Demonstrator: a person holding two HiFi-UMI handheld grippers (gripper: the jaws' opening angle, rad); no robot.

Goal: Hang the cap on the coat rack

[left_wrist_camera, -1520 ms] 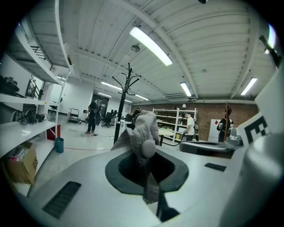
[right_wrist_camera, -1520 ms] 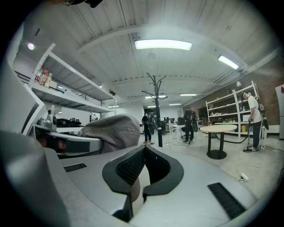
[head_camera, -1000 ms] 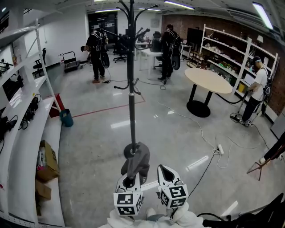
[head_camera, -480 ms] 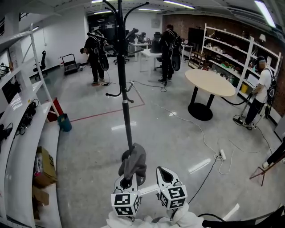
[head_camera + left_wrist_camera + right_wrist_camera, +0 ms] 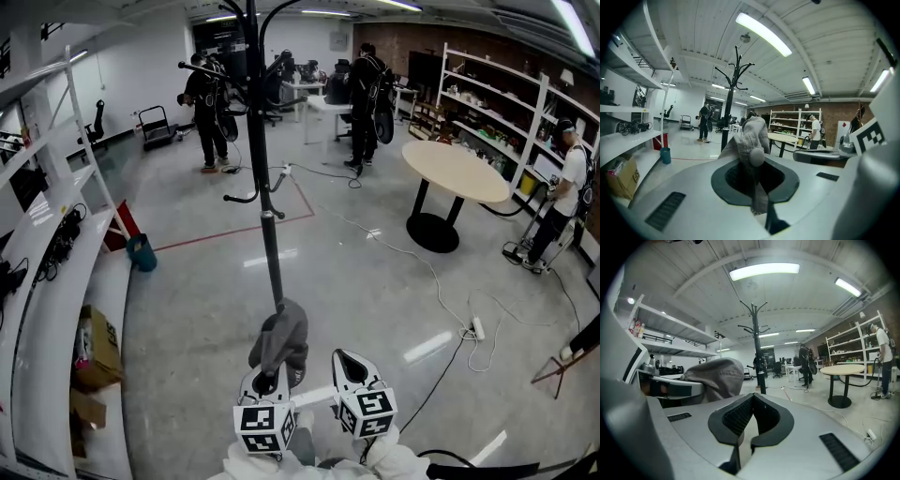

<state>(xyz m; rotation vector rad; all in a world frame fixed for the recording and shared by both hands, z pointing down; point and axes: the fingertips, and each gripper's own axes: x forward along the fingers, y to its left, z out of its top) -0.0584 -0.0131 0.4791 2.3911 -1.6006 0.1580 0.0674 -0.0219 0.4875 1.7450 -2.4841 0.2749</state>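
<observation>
Left gripper (image 5: 273, 380) (nearly level) clamps cap (image 5: 281, 337) upright.

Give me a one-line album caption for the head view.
Left tool grips a grey cap before the black coat rack; right tool beside it, shut and empty.

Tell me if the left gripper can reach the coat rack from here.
Probably yes: the left gripper, shut on the cap, faces the coat rack, with only bare floor between them.

Grey cloth cap (image 5: 281, 336), matt black coat rack (image 5: 269, 225), glossy floor (image 5: 366, 281)
</observation>
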